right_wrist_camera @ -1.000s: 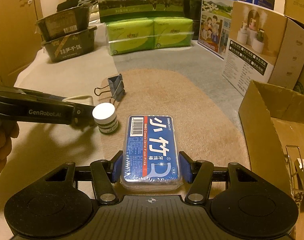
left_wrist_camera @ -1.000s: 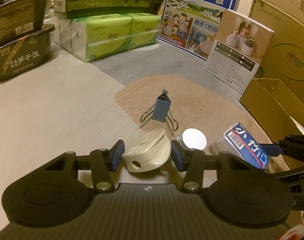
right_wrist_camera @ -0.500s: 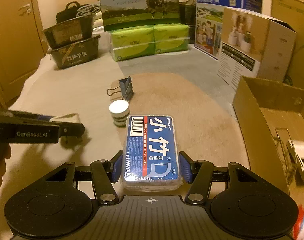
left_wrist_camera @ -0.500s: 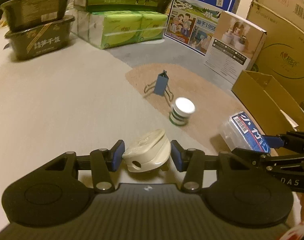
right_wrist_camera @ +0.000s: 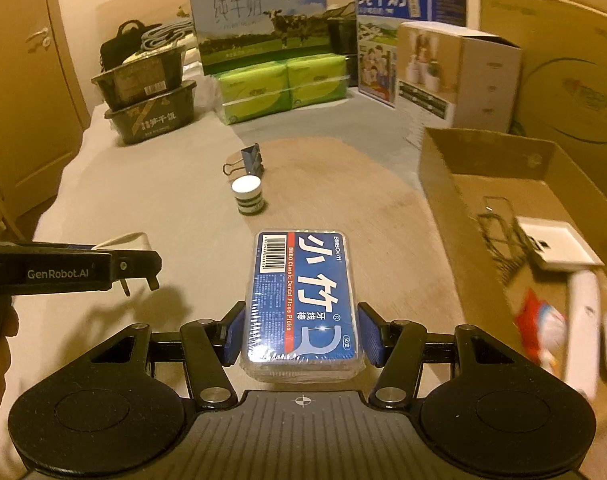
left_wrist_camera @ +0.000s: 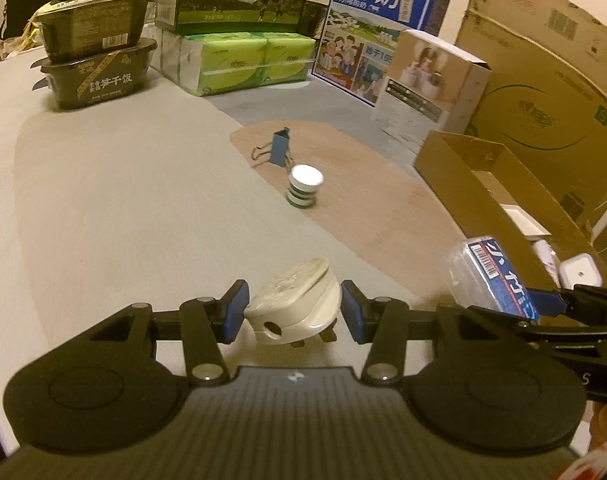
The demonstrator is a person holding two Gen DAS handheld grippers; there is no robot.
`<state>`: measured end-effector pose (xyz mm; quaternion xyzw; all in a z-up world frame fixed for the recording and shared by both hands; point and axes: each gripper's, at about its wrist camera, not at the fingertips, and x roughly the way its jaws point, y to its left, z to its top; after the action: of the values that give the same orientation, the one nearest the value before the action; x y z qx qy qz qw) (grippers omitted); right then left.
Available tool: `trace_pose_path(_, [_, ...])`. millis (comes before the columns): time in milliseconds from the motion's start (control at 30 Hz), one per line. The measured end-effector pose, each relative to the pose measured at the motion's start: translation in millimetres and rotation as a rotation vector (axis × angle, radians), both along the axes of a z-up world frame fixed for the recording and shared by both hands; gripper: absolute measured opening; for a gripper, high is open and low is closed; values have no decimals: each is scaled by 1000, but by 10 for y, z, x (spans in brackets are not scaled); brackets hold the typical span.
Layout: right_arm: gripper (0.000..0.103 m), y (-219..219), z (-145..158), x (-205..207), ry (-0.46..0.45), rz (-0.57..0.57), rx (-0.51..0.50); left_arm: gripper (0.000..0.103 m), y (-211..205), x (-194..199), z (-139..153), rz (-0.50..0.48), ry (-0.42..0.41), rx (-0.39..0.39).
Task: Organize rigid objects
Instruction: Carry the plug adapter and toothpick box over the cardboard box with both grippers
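My left fingers (left_wrist_camera: 294,312) clamp a light, smooth plug (left_wrist_camera: 297,307), my right (right_wrist_camera: 302,334) pinch the floss box (right_wrist_camera: 302,296) by its long sides — stiff, slippery — above the surface (right_wrist_camera: 151,200).

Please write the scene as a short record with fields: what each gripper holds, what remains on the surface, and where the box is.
left gripper: shut on white plug adapter, lifted off the surface
right gripper: shut on blue floss pick box, label up
on the mat: binder clip and small white-lidded jar, close together, jar nearer the camera
open cardboard box: on the right, already holding several items, some blurred
background: green tissue packs, milk cartons, stacked dark food tubs
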<state>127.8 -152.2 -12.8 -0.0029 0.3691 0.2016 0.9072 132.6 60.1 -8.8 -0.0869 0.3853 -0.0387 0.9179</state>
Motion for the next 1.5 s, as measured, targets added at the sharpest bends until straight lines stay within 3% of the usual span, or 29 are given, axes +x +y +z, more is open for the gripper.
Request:
trace_pose_path(633, [57,-869,305,-918,-39,-99,-22,46,-824,-788,295,-82,-9,-34])
trace_pose_path(1500, [57,-1845,356,-978,-69,-220,-80,46,-1966,-756,438,-253,-33,-56])
